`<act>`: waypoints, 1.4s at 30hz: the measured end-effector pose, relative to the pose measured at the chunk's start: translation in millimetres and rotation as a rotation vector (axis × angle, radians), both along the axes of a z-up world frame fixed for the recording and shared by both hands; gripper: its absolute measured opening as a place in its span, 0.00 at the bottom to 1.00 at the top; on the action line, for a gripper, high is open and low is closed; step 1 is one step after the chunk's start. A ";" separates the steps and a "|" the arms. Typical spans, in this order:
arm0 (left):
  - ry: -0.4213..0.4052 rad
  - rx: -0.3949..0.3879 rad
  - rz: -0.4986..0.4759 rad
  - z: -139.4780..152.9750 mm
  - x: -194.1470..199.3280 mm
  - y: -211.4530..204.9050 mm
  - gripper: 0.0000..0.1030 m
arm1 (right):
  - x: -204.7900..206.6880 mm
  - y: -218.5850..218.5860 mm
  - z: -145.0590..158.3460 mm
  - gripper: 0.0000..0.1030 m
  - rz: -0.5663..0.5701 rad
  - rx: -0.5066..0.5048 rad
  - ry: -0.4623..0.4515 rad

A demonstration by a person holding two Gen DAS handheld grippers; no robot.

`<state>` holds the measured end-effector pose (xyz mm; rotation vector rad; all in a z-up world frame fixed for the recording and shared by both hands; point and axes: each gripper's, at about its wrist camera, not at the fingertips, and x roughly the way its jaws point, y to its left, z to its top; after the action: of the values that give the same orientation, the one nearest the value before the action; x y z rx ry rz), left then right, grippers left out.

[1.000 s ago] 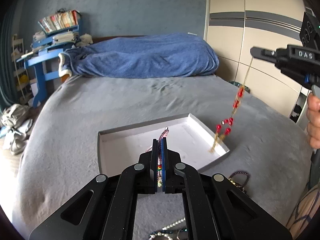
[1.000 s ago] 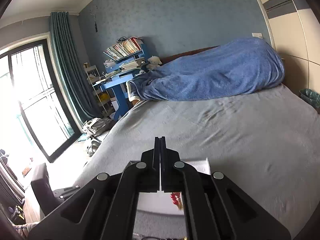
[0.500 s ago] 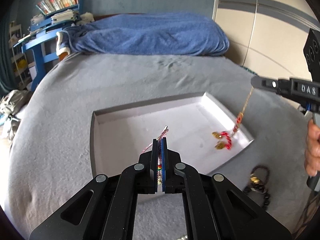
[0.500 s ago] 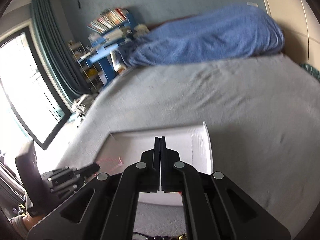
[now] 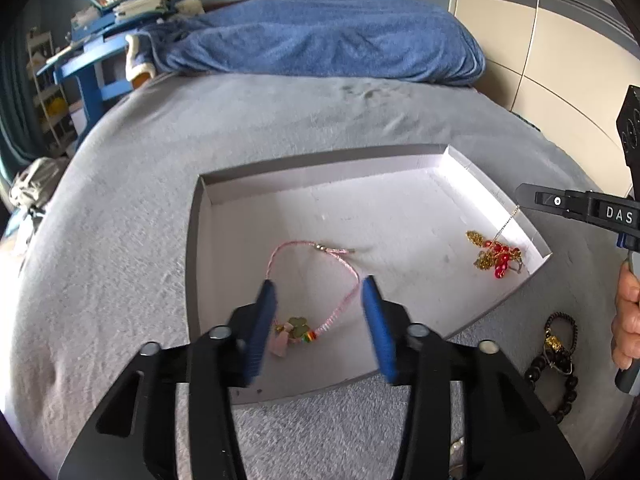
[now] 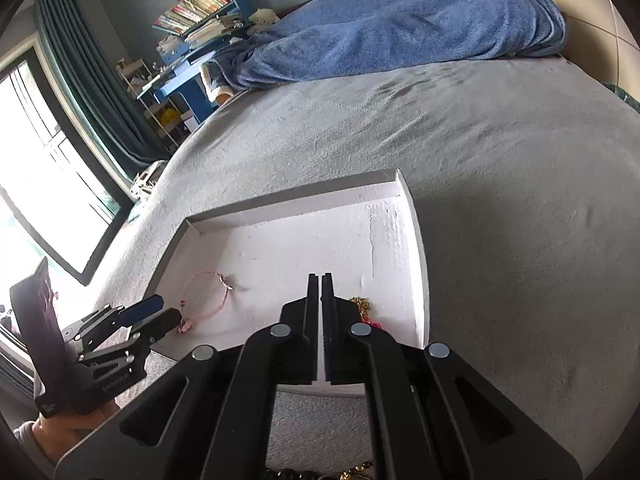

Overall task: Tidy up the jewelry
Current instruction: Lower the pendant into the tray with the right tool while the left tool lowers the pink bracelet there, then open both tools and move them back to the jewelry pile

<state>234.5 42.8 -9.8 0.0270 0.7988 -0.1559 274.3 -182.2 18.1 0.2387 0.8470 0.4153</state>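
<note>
A shallow white box lid (image 5: 400,162) (image 6: 416,240) lies on the grey bed. A pink cord bracelet (image 5: 340,264) (image 6: 212,304) with small charms lies loose in it, between the fingers of my open left gripper (image 5: 318,286) (image 6: 158,310). A red-bead and gold necklace (image 5: 496,256) (image 6: 366,312) is piled at the lid's right side, its thin chain running up to my right gripper (image 5: 520,192) (image 6: 321,280), which is shut on the chain.
Dark bead bracelets (image 5: 558,356) lie on the bed right of the lid. A blue blanket (image 5: 320,48) lies at the bed's far end. A blue desk with books (image 5: 100,48) stands left, wardrobe doors (image 5: 560,40) right.
My left gripper opened and let the pink bracelet drop into the lid. My right gripper lowered the red necklace onto the lid floor. Both grippers came down closer to the lid.
</note>
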 end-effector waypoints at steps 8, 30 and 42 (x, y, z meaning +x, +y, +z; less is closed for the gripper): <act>-0.057 -0.012 0.019 16.6 -21.1 4.3 0.73 | -19.1 -16.2 8.2 0.33 -0.042 0.024 -0.023; -0.064 0.005 0.012 17.8 -90.7 6.1 0.80 | -96.1 -53.3 -25.5 0.50 -0.078 -0.129 0.037; -0.054 0.025 0.019 -1.9 -116.6 16.9 0.80 | -109.4 -67.5 -53.2 0.43 -0.083 -0.202 0.081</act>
<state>117.9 59.7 -11.8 0.0474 0.7473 -0.1269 164.8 -249.7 -35.0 0.1035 0.9487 0.2416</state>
